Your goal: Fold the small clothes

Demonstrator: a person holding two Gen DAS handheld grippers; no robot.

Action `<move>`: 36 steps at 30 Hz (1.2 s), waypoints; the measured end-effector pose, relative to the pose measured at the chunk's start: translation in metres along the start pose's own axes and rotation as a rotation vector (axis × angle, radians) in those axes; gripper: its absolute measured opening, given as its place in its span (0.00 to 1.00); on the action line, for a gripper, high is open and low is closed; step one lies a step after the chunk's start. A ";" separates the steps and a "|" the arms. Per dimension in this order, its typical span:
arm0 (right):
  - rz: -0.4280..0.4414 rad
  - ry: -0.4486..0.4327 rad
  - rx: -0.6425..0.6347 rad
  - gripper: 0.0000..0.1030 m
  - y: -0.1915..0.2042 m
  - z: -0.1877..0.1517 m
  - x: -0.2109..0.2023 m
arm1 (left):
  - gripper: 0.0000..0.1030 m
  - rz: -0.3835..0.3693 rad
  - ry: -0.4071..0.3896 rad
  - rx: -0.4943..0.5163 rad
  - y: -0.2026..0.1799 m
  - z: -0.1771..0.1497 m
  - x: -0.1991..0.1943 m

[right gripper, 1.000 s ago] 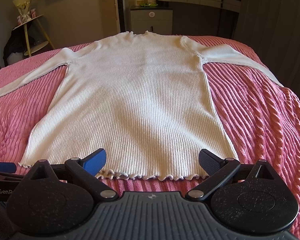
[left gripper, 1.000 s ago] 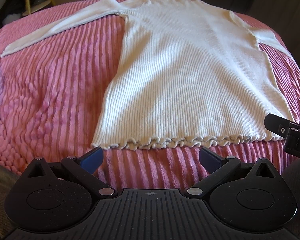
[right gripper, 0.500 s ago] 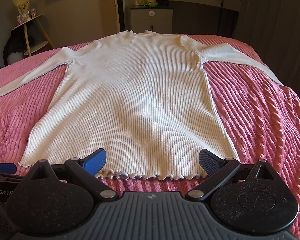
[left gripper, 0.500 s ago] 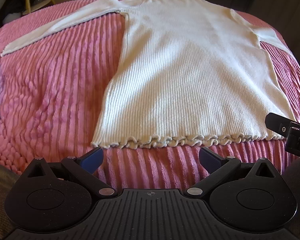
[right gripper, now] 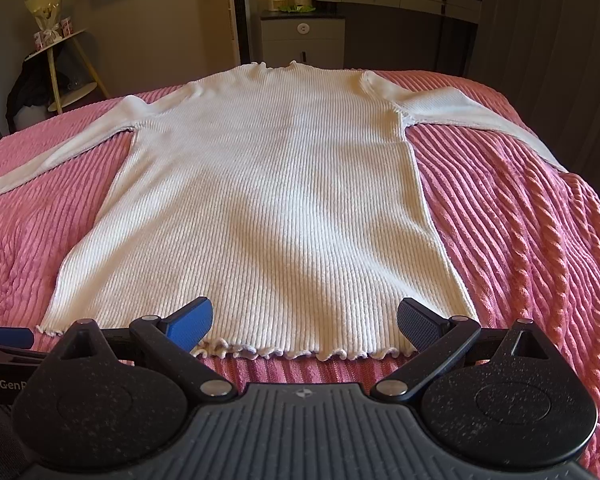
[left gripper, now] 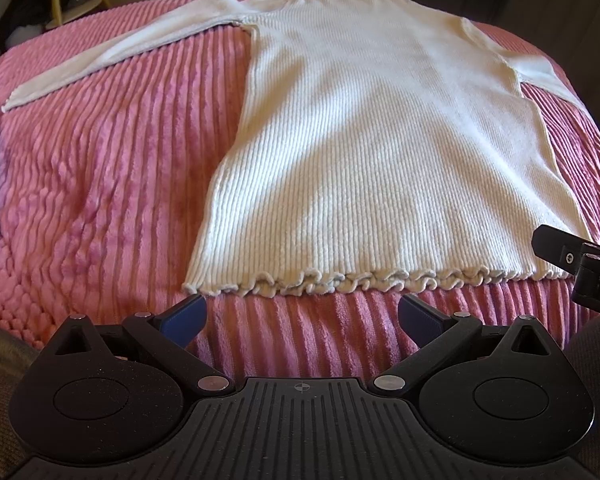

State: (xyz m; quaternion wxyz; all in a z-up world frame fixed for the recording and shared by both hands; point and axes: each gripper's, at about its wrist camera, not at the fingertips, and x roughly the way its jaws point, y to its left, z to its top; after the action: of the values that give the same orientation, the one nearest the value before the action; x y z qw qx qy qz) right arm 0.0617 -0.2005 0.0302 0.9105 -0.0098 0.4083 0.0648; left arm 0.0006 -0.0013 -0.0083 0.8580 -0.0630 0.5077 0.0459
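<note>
lying flat and face-down or face-up (i cannot tell which) on the pink ribbed bedspread (right gripper: 520, 220), the cream ribbed sweater (right gripper: 268, 200) is spreading its body toward the camera with both sleeves angling outward, the left sleeve (left gripper: 112, 56) reaching far across the bed and the right sleeve (right gripper: 472, 116) running toward the bed's far edge. the left tongs (left gripper: 300, 316) are hovering with jaws wide apart just short of the frilled hem (left gripper: 340, 280), touching nothing. the right tongs (right gripper: 304, 324) are likewise standing open and empty, sitting over the hem near its right corner.

the knit is looking light, soft and stretchy, so it is probably going to sag and drape between two grips rather than hold a line, and the plush bedspread is likely gripping it a little instead of letting it slide. the lettuce-edged hem is offering a thin, pinchable lip, though a shallow bite may be catching only the top layer. taking both layers at the hem corners, or at a sleeve cuff for folding the sleeves in, is seeming the safest hold.
</note>
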 end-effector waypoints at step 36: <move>0.000 0.000 -0.001 0.96 0.000 0.003 -0.004 | 1.00 -0.001 0.012 -0.002 0.000 0.000 0.001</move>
State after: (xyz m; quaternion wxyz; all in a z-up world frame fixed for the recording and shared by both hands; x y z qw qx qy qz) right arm 0.0609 -0.2004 0.0352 0.9104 -0.0104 0.4085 0.0650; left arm 0.0008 -0.0012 -0.0096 0.8549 -0.0646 0.5127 0.0458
